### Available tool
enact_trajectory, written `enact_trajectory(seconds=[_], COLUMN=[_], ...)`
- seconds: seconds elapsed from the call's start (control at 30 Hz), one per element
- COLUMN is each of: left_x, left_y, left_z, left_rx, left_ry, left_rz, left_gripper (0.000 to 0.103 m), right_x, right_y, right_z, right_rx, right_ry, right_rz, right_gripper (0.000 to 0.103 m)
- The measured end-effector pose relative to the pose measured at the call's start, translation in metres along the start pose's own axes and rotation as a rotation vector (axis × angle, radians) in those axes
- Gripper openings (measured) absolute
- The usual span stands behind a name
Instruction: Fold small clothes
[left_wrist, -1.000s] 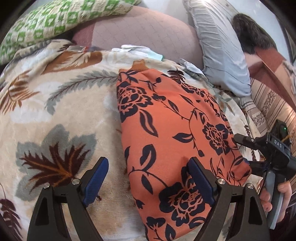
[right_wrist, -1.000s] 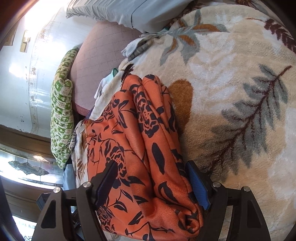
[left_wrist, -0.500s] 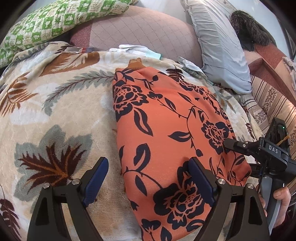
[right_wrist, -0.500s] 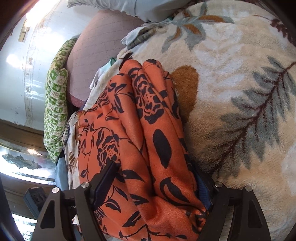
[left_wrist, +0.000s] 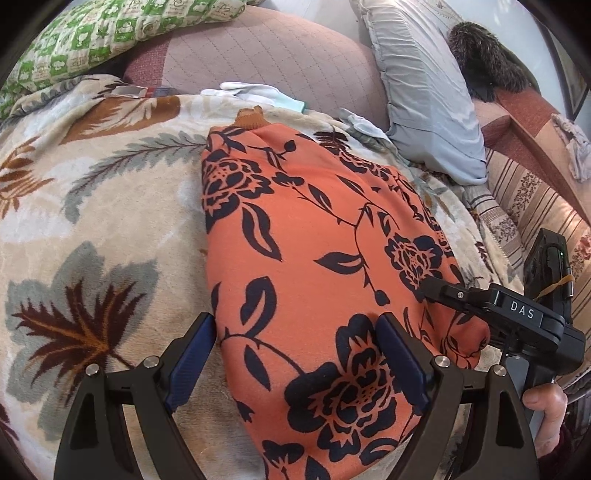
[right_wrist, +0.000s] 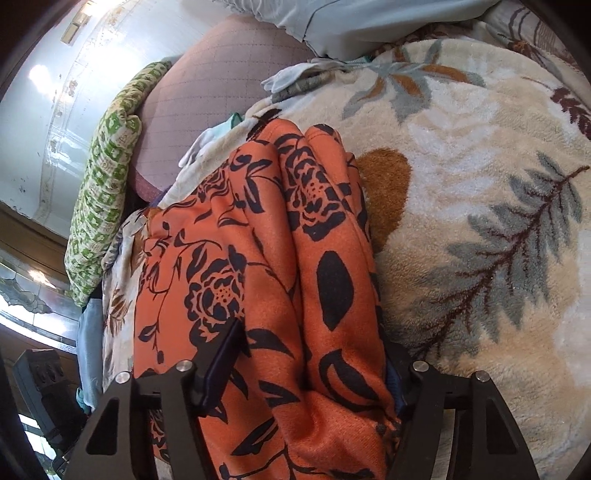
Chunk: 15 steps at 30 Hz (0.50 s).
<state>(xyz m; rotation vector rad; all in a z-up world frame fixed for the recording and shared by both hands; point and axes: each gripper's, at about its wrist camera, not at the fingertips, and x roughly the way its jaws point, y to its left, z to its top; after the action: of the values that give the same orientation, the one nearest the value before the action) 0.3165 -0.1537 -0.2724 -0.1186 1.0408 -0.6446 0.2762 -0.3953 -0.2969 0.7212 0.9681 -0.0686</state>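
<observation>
An orange garment with a dark flower print (left_wrist: 314, 258) lies folded on a cream leaf-patterned blanket (left_wrist: 92, 221). My left gripper (left_wrist: 295, 354) is open, its jaws straddling the garment's near left edge. My right gripper (right_wrist: 314, 362) is open around the garment's thick folded edge (right_wrist: 325, 258), cloth bunched between the jaws. The right gripper also shows in the left wrist view (left_wrist: 461, 299) at the garment's right side, its fingertips hidden by cloth.
A mauve quilted cushion (left_wrist: 266, 55), a green patterned pillow (left_wrist: 92, 37) and a grey pillow (left_wrist: 424, 92) lie behind. White gloves (left_wrist: 258, 92) rest at the blanket's far edge. A striped sofa (left_wrist: 535, 195) is to the right.
Both grippers have slid further onto the garment. The cloth now sits deeper between the right jaws, and the left gripper's jaws bracket the near edge.
</observation>
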Motion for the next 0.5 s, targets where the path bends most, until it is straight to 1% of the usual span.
enact_trajectory(seconds=[0.1, 0.23, 0.33, 0.4, 0.47, 0.5], left_x=[-0.001, -0.007, -0.011, -0.015, -0.020, -0.024], left_y=[-0.001, -0.005, -0.005, -0.005, -0.005, -0.005], left_z=[-0.001, 0.000, 0.002, 0.003, 0.005, 0.006], left_rx=[0.002, 0.015, 0.017, 0.020, 0.025, 0.025], left_ry=[-0.008, -0.026, -0.037, -0.046, -0.056, -0.063], left_rz=[-0.013, -0.027, -0.031, -0.027, -0.023, -0.026], left_gripper=[0.087, 0.081, 0.073, 0.062, 0.055, 0.053], right_x=[-0.004, -0.011, -0.016, -0.020, -0.025, -0.028], right_y=[0.005, 0.020, 0.030, 0.034, 0.038, 0.041], right_z=[-0.001, -0.003, -0.007, -0.008, -0.009, -0.010], right_rx=[-0.022, -0.089, -0.137, -0.155, -0.166, -0.173], right_ry=[-0.021, -0.059, -0.080, -0.092, -0.108, -0.117], right_rz=[-0.009, -0.011, -0.025, -0.021, -0.008, 0.002], right_gripper=[0.066, 0.065, 0.064, 0.062, 0.059, 0.059])
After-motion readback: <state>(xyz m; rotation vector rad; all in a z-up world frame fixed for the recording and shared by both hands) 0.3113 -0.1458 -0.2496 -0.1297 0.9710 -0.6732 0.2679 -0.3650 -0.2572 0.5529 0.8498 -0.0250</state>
